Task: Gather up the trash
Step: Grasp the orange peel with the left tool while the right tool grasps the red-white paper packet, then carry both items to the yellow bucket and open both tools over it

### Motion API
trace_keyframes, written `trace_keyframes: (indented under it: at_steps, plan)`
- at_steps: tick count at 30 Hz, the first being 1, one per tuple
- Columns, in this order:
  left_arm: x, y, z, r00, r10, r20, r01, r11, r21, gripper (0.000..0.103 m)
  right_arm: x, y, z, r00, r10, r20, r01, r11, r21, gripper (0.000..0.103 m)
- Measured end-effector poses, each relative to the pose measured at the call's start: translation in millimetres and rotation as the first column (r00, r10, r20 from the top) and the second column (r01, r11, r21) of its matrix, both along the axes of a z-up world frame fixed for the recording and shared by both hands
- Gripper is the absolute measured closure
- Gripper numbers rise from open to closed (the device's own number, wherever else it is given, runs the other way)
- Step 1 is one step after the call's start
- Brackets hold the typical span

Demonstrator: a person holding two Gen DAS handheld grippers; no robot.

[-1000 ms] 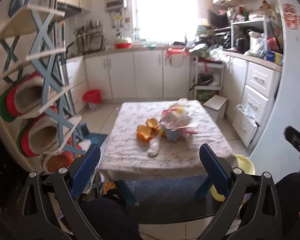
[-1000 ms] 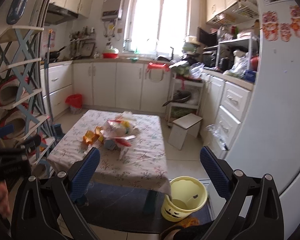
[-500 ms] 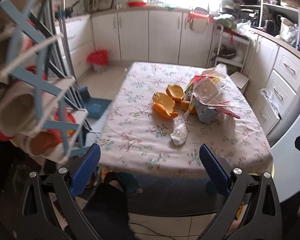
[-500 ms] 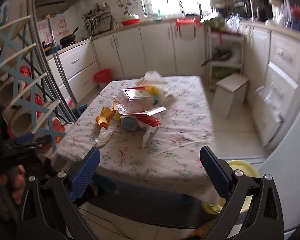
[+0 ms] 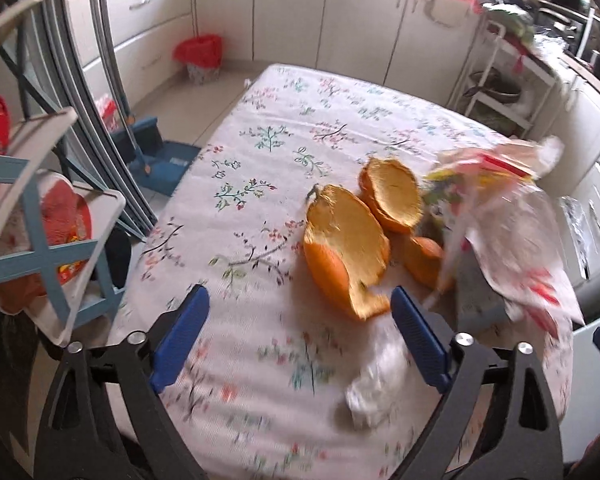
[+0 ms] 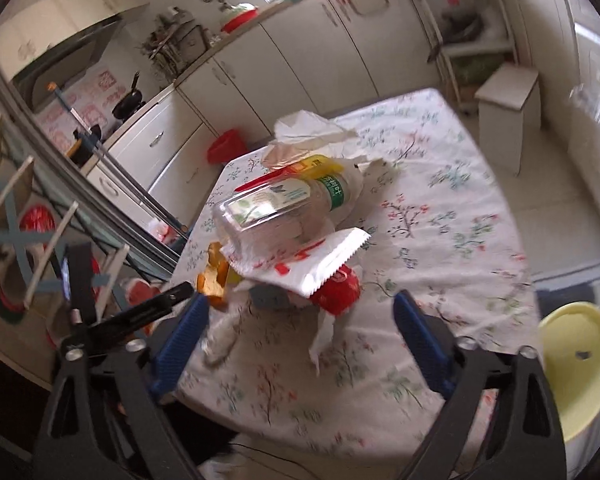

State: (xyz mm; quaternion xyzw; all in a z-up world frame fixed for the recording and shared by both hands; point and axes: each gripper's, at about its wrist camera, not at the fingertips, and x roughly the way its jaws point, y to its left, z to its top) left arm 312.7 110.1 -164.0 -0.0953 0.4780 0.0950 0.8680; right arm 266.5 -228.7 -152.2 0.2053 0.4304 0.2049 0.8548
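Low bench (image 5: 260, 168) under a floral cloth, kitchen cabinets behind it. The trash sits heaped toward the bench's right side as seen over the left tongs.

Left tongs (image 5: 300, 320): blue pads apart, jaws closing, nothing pressed between them. They hang over the near edge of the bench. Just beyond the right pad, a large orange peel (image 5: 344, 248), cup-shaped, hollow side up. A second peel (image 5: 392, 194) lies touching it, farther in. A crumpled white wad (image 5: 376, 384) lies on the cloth near the near edge, just beside the right pad; blurred, material unclear.

Right tongs (image 6: 300, 320): pads apart too, jaws closing, empty. They point at the heap from the other near corner. Heap, top down: a clear plastic box (image 6: 260, 216) lying on its side, a bottle with a green label (image 6: 328, 190) against it, white tissue (image 6: 308, 132) behind. Below these a white wrapper with a serrated edge (image 6: 312, 264) and a red packet (image 6: 338, 292) touching the cloth.

Yellow bucket (image 6: 576, 368) on the floor beside the bench's right near corner. Red-lined bin (image 5: 200, 52) by the far cabinets, well apart.
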Motion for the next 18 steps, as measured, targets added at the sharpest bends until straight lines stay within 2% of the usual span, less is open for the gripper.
trace_keyframes:
  at_steps: [1, 4, 5, 6, 7, 8, 9, 12, 15, 18]
  plan:
    - [9.1, 2.1, -6.2, 1.0, 0.006, -0.016, -0.007, 1.0, -0.016, 0.022, 4.8, 0.8, -3.2, 1.0, 0.0, -0.016, 0.0, 1.0, 0.021, 0.025]
    - [26.2, 4.3, -20.0, 0.998, 0.017, -0.055, -0.02, 0.998, -0.052, 0.033, 24.9, 0.1, -20.3, 0.995, 0.007, -0.1, 0.005, 0.993, 0.119, 0.042]
    - [31.0, 4.1, -25.4, 0.998, 0.011, -0.067, -0.016, 0.998, -0.065, 0.039, 28.6, 0.8, -23.1, 0.994, 0.014, -0.112, 0.002, 0.99, 0.141, 0.052]
    - [35.2, 4.3, -29.9, 0.997, 0.004, -0.076, -0.009, 0.997, -0.076, 0.048, 31.1, 1.3, -24.5, 0.992, 0.02, -0.123, 0.0, 0.987, 0.158, 0.066]
    - [38.4, 4.0, -33.9, 0.997, -0.002, -0.083, -0.005, 0.996, -0.09, 0.054, 33.8, 0.9, -28.0, 0.99, 0.027, -0.136, -0.002, 0.983, 0.182, 0.075]
    - [40.4, 2.2, -34.3, 0.997, 0.001, -0.071, -0.006, 0.997, -0.076, 0.063, 35.2, -0.4, -30.2, 0.989, 0.03, -0.144, 0.0, 0.979, 0.202, 0.09]
    - [43.3, 1.0, -35.1, 0.997, -0.006, -0.071, 0.0, 0.997, -0.079, 0.076, 35.0, -2.6, -30.1, 0.99, 0.027, -0.14, 0.003, 0.977, 0.213, 0.095]
    - [43.3, 7.1, -35.9, 0.998, 0.009, -0.061, -0.016, 0.994, -0.107, 0.09, 26.7, -6.7, -19.0, 0.995, 0.026, -0.091, -0.005, 0.975, 0.22, 0.1]
    - [35.4, 13.5, -27.3, 0.999, 0.021, -0.025, -0.024, 0.992, -0.126, 0.096, 18.7, -9.1, -4.0, 0.999, 0.028, -0.037, -0.019, 0.975, 0.222, 0.101]
    - [23.2, 17.3, -11.6, 0.999, 0.026, 0.032, -0.021, 0.992, -0.127, 0.097, 13.7, -10.9, 8.1, 0.999, 0.037, 0.005, -0.038, 0.974, 0.221, 0.101]
